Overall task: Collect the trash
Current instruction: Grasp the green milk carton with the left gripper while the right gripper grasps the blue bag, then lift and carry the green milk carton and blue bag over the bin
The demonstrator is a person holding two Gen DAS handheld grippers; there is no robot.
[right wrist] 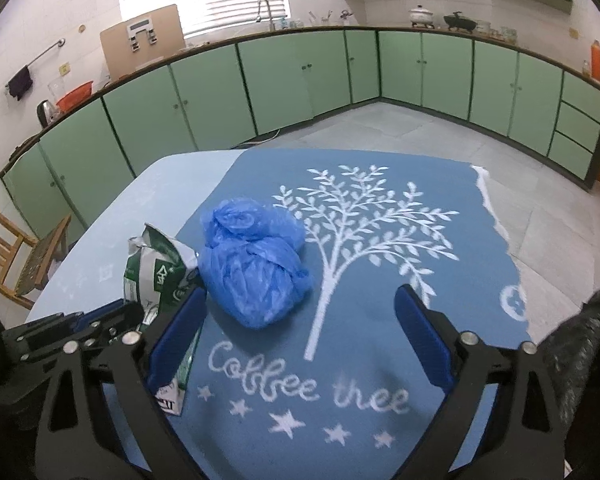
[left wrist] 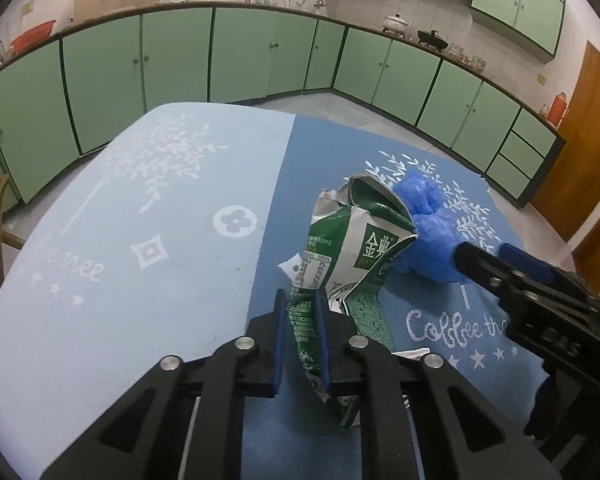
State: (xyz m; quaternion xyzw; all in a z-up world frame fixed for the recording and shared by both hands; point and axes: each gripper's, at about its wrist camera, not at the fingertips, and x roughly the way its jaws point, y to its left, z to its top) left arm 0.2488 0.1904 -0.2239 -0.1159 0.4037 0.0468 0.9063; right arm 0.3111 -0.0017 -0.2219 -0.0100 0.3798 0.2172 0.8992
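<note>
Left gripper (left wrist: pixel 300 308) clamped on the crushed green-and-white milk carton (left wrist: pixel 352 248), pads pinching its lower flap. Right gripper (right wrist: pixel 300 320) spread wide, nothing between the pads; left pad just beside the crumpled blue plastic bag (right wrist: pixel 252 264). Bag sits on the dark-blue tree-print mat (right wrist: pixel 380 280), touching the carton. Green cabinets (right wrist: pixel 300 76) behind.

The crushed carton's (right wrist: pixel 156 272) lower half hides behind the right claw's (right wrist: pixel 300 308) finger.
</note>
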